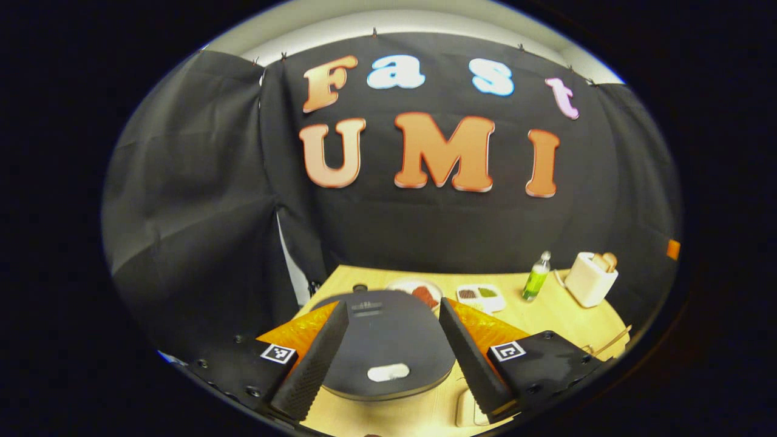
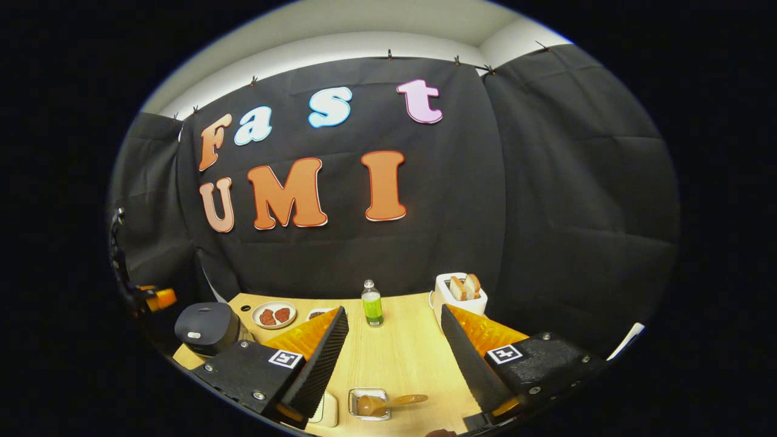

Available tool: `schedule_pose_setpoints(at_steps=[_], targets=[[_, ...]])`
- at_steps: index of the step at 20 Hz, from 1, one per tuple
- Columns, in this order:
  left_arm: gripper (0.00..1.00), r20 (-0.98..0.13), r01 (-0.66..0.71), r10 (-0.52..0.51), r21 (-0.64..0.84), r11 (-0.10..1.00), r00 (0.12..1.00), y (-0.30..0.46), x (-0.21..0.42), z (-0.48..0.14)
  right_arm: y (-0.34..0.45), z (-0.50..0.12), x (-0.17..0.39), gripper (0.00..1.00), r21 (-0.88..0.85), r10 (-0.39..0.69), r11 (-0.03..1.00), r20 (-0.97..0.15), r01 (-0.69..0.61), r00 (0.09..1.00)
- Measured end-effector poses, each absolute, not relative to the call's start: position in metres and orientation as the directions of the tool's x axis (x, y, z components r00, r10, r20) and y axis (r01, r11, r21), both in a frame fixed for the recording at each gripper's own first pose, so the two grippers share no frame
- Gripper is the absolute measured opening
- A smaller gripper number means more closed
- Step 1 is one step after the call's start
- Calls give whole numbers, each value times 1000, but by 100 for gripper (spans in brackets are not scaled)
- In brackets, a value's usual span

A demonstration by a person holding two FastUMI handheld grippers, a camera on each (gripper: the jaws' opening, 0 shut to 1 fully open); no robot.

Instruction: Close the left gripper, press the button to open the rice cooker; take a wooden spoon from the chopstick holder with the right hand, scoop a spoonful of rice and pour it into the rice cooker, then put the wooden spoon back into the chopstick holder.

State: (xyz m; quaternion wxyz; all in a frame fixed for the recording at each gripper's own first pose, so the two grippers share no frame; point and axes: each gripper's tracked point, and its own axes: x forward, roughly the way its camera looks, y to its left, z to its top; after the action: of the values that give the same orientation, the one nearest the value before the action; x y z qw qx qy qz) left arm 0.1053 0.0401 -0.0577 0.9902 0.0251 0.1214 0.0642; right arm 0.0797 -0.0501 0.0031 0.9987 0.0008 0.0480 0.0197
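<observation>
The dark grey rice cooker (image 1: 388, 340) sits close in front of my left gripper (image 1: 391, 306), lid down, with its white button (image 1: 388, 372) on the near edge. The left gripper is open, its fingers spread to either side of the lid, apart from it. In the right gripper view the cooker (image 2: 206, 328) stands at the table's left end, with the left gripper (image 2: 145, 298) beside it. My right gripper (image 2: 393, 309) hangs open above the table's middle, holding nothing. Below it a wooden spoon (image 2: 397, 400) rests with its bowl in a small clear square dish (image 2: 364, 393).
On the wooden table (image 2: 400, 358) stand a green bottle (image 2: 371, 306), a white toaster (image 2: 458, 291) with bread, and a plate (image 2: 274, 314) of red food. A cream block (image 2: 328, 409) lies near the front edge. Thin wooden sticks (image 1: 613, 341) poke up at the right edge.
</observation>
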Motion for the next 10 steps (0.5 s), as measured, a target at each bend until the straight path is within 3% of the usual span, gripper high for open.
schedule_pose_setpoints(at_steps=[1, 6, 8, 10], targets=[[96, -194, -114, 127, 77, 990, 973, 39, 104, -29, -52, 12, 81, 95, -8, 38, 999, -83, -39, 996], [96, -44, -115, 120, 97, 989, 992, 28, 79, 73, -61, 58, 78, 95, -46, 21, 999, -4, -22, 1000], [96, -4, -138, 139, 97, 986, 990, 31, 71, 93, -62, 72, 74, 100, -57, 27, 998, 25, -26, 999], [96, 23, -143, 141, 90, 986, 990, 29, 66, 102, -65, 79, 72, 95, -52, 29, 998, 46, -27, 999]])
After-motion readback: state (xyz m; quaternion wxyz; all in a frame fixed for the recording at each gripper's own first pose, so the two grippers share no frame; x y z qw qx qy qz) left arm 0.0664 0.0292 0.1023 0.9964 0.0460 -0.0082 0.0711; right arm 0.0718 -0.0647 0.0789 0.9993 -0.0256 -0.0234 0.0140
